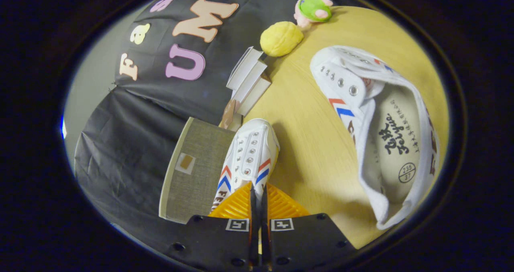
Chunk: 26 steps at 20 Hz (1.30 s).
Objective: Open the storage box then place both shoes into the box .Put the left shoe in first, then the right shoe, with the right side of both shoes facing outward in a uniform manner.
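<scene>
Holding one white shoe [249, 155] by the heel end, the gripper [259, 208] has its fingers drawn almost together, with a thin part of the shoe's upper apparently pinched between them; the fisheye view is steep here, so we judge the grip from the narrow gap rather than from seeing both pads press. We note that the held shoe's long axis runs straight ahead along the fingers, its toe pointing away from us and its eyelet rows and striped sides in view. The storage box [194, 171], a grey fabric-covered box with a small tag, lies just beside the held shoe, touching or nearly touching it, and seems to stand against the booth wall. The second shoe [385, 139] lies well apart on the other side, resting on the wooden table [313, 151] with its insole turned toward us. Beyond the toe of the held shoe we see a stack of white books [249, 81], a yellow plush ball [281, 38] and a green-and-pink toy [314, 10]. We judge that the coming move turns on swinging the shoe sideways toward the box.
</scene>
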Motion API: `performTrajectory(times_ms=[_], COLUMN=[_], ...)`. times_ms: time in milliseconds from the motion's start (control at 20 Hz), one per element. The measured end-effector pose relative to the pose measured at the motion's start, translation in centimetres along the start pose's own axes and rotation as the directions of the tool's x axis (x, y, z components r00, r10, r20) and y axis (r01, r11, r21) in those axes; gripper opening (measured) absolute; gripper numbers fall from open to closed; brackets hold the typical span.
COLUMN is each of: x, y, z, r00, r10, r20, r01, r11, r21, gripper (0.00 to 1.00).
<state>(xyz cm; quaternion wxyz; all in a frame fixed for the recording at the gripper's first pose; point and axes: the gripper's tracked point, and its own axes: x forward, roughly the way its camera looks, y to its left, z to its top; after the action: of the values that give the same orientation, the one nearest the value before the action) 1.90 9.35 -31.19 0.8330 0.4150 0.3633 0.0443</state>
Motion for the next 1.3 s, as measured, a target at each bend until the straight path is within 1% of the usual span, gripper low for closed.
performTrajectory(times_ms=[150,250,450,650,750,900,1000,1100,1200,1300], x=[-1.0,-1.9,-3.4,-3.5,-2.7,-0.5,1.6,3.6,5.6,6.7], y=[2.1,3.7,8.1,13.5,15.9,18.5,19.4,19.5,18.8,19.1], z=[1.6,2.7,4.1,3.8,2.6,0.0,-1.7,-3.1,-4.0,-4.2], r00=[0.997,0.994,0.985,0.972,0.970,0.973,0.975,0.979,0.982,0.982], r10=[0.066,0.096,0.157,0.229,0.240,0.222,0.195,0.138,0.065,0.032], r20=[0.030,0.050,0.071,0.056,0.027,-0.055,-0.110,-0.151,-0.177,-0.186], r01=[-0.067,-0.098,-0.157,-0.228,-0.238,-0.225,-0.201,-0.149,-0.080,-0.049], r11=[0.997,0.995,0.988,0.973,0.970,0.973,0.978,0.987,0.994,0.995], r21=[0.027,0.032,0.004,-0.035,-0.053,-0.053,-0.049,-0.061,-0.078,-0.085], gripper=[0.06,0.06,0.06,0.06,0.06,0.06,0.06,0.06,0.06,0.06])
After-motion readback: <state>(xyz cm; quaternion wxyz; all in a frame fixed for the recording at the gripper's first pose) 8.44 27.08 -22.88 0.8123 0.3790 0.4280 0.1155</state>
